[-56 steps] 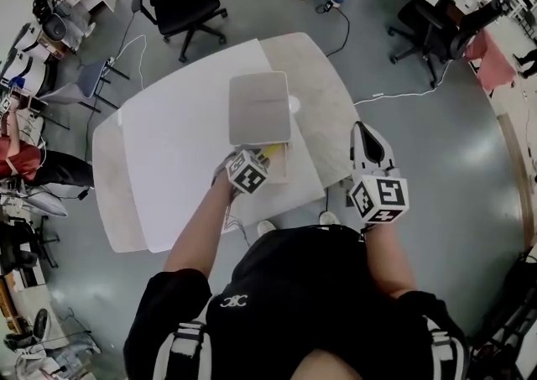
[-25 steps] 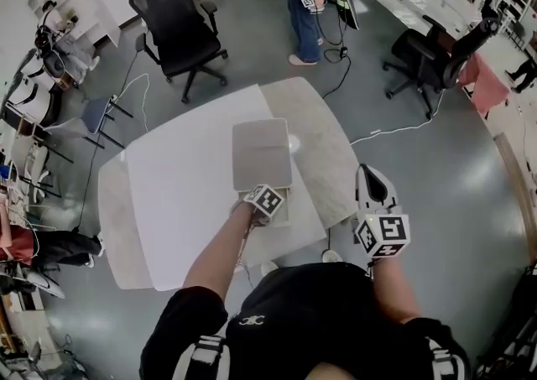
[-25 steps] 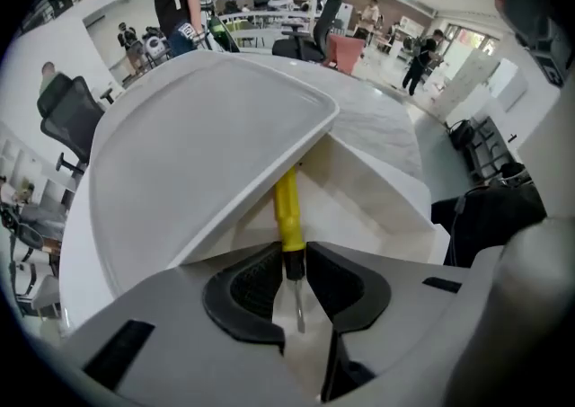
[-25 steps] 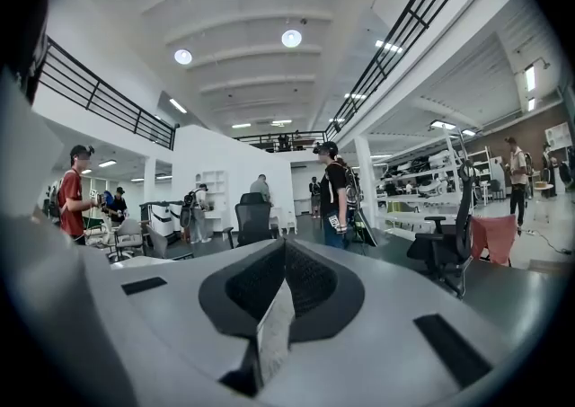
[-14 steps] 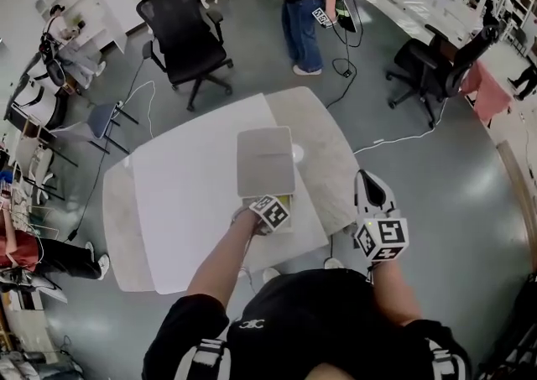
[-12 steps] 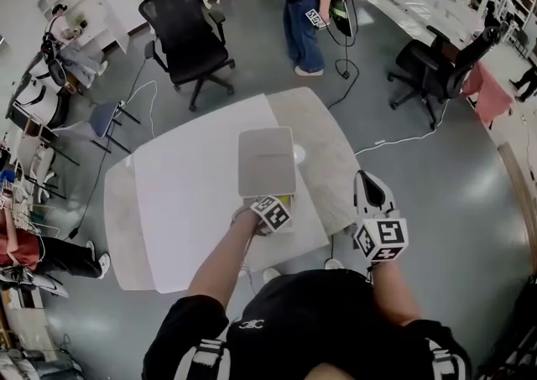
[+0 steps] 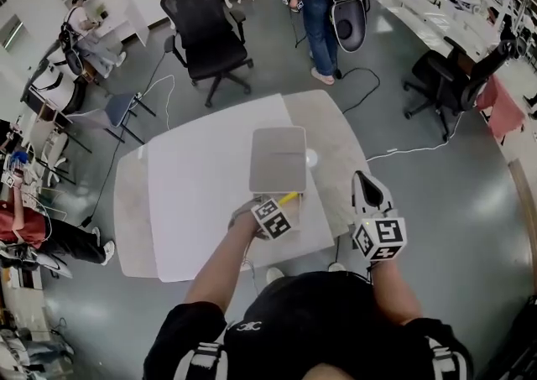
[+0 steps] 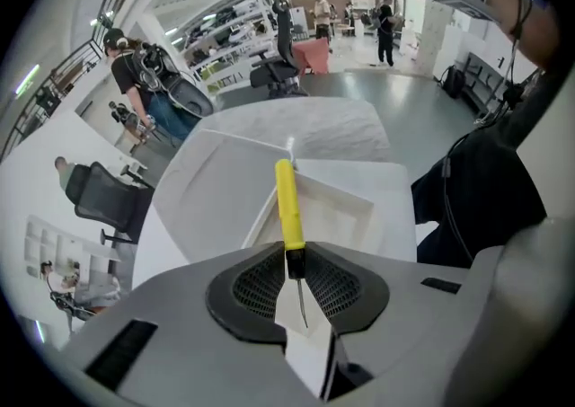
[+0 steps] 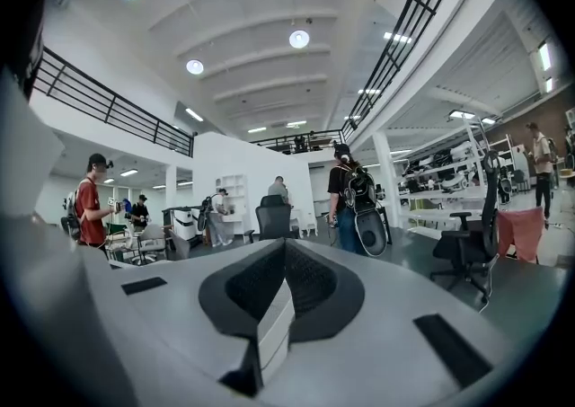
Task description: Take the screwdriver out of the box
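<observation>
A screwdriver (image 8: 287, 203) with a yellow handle and a thin metal shaft is clamped between the pads of my left gripper (image 8: 295, 263), gripped where the black collar meets the handle. It hangs above the open white box (image 8: 346, 216), clear of the tray. From the head view the left gripper (image 7: 279, 205) is at the box's near end, the yellow screwdriver (image 7: 288, 199) poking out to the right and the raised grey lid (image 7: 278, 158) behind. My right gripper (image 7: 367, 184) is held off the table's right edge, pointing level, jaws shut and empty (image 9: 280, 287).
The box sits on a white table (image 7: 193, 194) with a marbled right part (image 7: 336, 148). A small white round thing (image 7: 312, 157) lies beside the lid. A black office chair (image 7: 205, 34) and a standing person (image 7: 323, 1) are beyond the table; a cable (image 7: 411, 150) runs across the floor.
The left gripper has risen from inside the box with the screwdriver in it; the yellow handle now stands above the tray. The right gripper has stayed where it was.
</observation>
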Motion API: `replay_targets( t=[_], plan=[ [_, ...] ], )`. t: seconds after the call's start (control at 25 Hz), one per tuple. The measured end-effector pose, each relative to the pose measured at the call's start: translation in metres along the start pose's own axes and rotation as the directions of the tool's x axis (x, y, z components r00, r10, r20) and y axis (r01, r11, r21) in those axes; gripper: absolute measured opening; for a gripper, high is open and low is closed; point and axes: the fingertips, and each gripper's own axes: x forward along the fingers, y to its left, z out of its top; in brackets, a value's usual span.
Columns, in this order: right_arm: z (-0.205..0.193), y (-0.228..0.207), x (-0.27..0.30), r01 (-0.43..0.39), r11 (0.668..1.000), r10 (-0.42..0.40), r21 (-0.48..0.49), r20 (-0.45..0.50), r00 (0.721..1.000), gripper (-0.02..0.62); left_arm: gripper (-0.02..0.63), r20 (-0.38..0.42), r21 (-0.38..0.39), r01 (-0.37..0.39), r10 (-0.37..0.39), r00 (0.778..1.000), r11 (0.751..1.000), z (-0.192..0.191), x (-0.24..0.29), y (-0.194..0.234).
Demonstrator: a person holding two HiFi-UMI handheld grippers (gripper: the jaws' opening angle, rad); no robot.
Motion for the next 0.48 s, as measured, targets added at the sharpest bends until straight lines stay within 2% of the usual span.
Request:
replay_targets(
  t=[0.12, 0.24, 0.36, 0.48],
  plan=[
    [0.000, 0.012, 0.007, -0.030, 1.000, 0.030, 0.001, -0.001, 1.000, 0.012, 0.080, 0.066, -0.032, -0.073, 0.075, 0.995, 0.997, 0.001, -0.021, 0.013],
    [0.000, 0.020, 0.010, -0.064, 0.998, 0.064, -0.002, -0.002, 0.998, 0.012, 0.080, 0.159, -0.152, -0.125, 0.149, 0.976, 0.980, 0.010, -0.042, 0.027],
    [0.002, 0.029, 0.018, -0.097, 0.995, 0.097, -0.004, 0.000, 0.995, 0.012, 0.080, 0.252, -0.295, -0.157, 0.235, 0.939, 0.943, 0.017, -0.069, 0.049],
    [0.005, 0.041, 0.024, -0.126, 0.992, 0.126, -0.006, 0.002, 0.992, 0.012, 0.080, 0.325, -0.403, -0.186, 0.330, 0.886, 0.896, 0.022, -0.099, 0.066]
  ],
)
